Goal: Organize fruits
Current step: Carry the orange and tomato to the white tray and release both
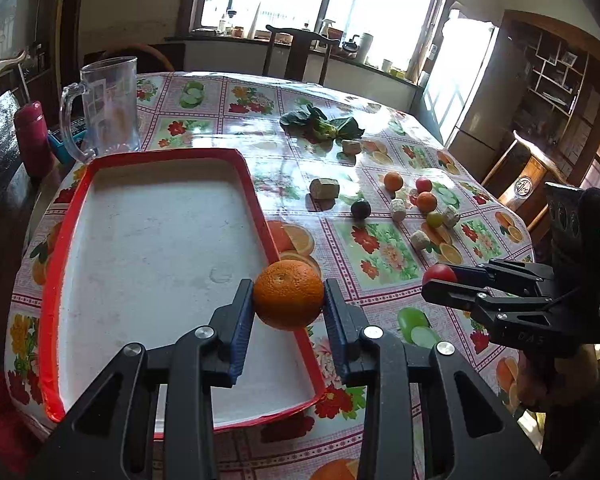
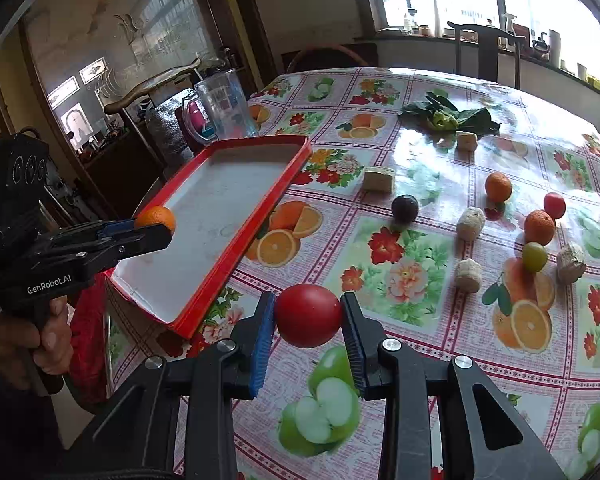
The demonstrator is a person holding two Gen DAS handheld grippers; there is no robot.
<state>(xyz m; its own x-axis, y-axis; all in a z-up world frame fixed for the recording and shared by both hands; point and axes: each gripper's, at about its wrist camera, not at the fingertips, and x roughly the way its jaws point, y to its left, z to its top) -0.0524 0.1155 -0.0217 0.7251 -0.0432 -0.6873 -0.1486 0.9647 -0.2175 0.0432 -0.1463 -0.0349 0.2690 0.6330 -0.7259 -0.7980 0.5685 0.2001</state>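
Observation:
My left gripper (image 1: 289, 300) is shut on an orange (image 1: 289, 295) and holds it above the right rim of the red-edged white tray (image 1: 260, 204). From the right wrist view that same orange (image 2: 156, 218) hangs over the tray (image 2: 260, 216). My right gripper (image 2: 308, 316) is shut on a red round fruit (image 2: 308, 315) above the flowered tablecloth, to the right of the tray. The left wrist view shows it (image 1: 440, 274) at the right, gripped side-on. More fruit lies further back on the table: two oranges (image 2: 498, 187) (image 2: 539, 227), a dark plum (image 2: 405, 208), a small red fruit (image 2: 554, 205) and a green grape (image 2: 534, 257).
Several pale cork-like chunks (image 2: 470, 224) and a beige block (image 2: 378, 179) lie among the fruit. Leafy greens (image 2: 448, 116) sit at the back. A clear plastic jug (image 1: 108, 104) and a magenta bottle (image 1: 32, 136) stand behind the tray. A person's hand (image 2: 28, 340) holds the left gripper.

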